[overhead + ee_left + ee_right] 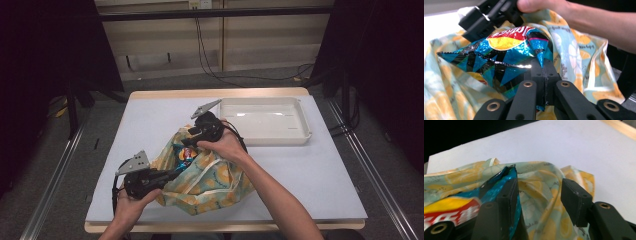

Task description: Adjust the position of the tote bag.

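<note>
A cloth bag (215, 186) printed with lemons lies slumped on the table, its mouth facing left. In that mouth sits a shiny blue chip packet (184, 155) with a red and yellow logo. My left gripper (175, 172) reaches in from the lower left. In the left gripper view its jaws (545, 67) are shut on a corner of the chip packet (504, 53). My right gripper (188, 139) is at the bag's upper rim. Its jaws (539, 187) stand open with a loose fold of the cloth bag (541, 200) between them, and the left jaw is beside the chip packet (454, 207).
A white rectangular tray (300, 136) stands at the back right of the white table (320, 175), close behind the right hand. Dark curtains and metal rails flank the table on both sides.
</note>
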The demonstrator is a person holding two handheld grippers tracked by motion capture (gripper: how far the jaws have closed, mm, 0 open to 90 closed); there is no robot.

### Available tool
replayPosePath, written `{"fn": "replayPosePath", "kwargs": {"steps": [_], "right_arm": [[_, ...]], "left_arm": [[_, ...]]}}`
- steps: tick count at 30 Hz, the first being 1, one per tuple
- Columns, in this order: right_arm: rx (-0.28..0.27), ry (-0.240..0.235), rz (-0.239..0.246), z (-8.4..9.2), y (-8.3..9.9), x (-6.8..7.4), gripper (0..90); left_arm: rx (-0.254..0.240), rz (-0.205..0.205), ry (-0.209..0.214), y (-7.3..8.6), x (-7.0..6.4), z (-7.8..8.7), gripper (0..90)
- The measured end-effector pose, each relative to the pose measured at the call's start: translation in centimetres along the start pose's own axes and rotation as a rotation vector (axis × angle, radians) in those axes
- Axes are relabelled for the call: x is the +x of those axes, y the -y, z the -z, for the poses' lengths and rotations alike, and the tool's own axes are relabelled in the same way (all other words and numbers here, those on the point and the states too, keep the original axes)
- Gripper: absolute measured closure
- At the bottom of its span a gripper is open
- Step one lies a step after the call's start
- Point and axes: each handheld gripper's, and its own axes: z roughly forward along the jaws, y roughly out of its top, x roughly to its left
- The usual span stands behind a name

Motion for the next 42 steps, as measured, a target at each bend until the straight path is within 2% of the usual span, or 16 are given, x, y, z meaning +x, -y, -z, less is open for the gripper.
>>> {"fn": "replayPosePath", "kwargs": {"steps": [7,10,14,16,19,22,28,30,31,33,34,35,37,38,40,42], "right_arm": [[-0.032,0.013,0.005,2.1,0.3,0.1,46.4],[-0.057,0.016,-0.008,3.2,0.8,0.1,46.0],[-0.043,0.018,0.006,3.4,1.5,0.6,46.0],[-0.053,0.039,0.014,3.6,1.9,0.9,47.9],[-0.062,0.041,0.007,4.0,2.2,1.0,49.3],[-0.084,0.057,-0.016,5.0,2.9,0.7,49.9],[-0.108,0.051,-0.035,6.3,3.9,0.6,49.7],[-0.103,0.049,-0.035,6.5,4.2,0.7,49.7],[-0.1,0.045,-0.035,6.5,4.5,0.8,49.8],[-0.097,0.04,-0.036,6.5,4.7,1.0,50.2],[-0.092,0.037,-0.033,6.5,4.8,1.2,52.3],[-0.09,0.027,-0.029,6.5,5.0,1.4,54.7],[-0.085,0.017,-0.02,6.4,5.2,1.8,58.3],[-0.083,0.002,-0.017,6.3,5.5,2.2,67.9],[-0.099,0.041,-0.005,6.3,5.9,2.5,74.8],[-0.103,0.034,-0.014,6.2,6.1,2.6,77.5]], "left_arm": [[-0.019,-0.016,-0.017,-1.0,0.1,0.5,89.6],[-0.024,-0.014,-0.031,-0.8,0.3,1.5,89.6],[-0.034,0.001,-0.05,-0.5,0.7,2.6,89.5],[-0.042,0.001,-0.048,-0.5,0.8,2.9,89.6],[-0.056,0.013,-0.061,-0.5,1.2,3.5,89.6],[-0.055,0.006,-0.081,-0.7,1.5,4.1,89.6],[-0.071,-0.003,-0.091,-1.3,1.7,4.9,89.6],[-0.078,-0.006,-0.094,-1.5,1.8,5.1,89.6],[-0.074,-0.009,-0.109,-1.7,1.9,5.3,89.6],[-0.082,-0.005,-0.102,-1.8,2.0,5.4,89.6],[-0.078,-0.008,-0.119,-2.0,2.0,5.6,89.6],[-0.094,-0.008,-0.105,-2.1,2.2,5.8,89.6],[-0.094,-0.012,-0.125,-2.5,2.2,6.2,89.6],[-0.102,-0.01,-0.128,-2.6,2.3,6.4,89.6],[-0.112,-0.016,-0.144,-3.0,2.3,7.0,89.6],[-0.125,-0.018,-0.128,-3.0,2.4,7.1,89.6]]}}
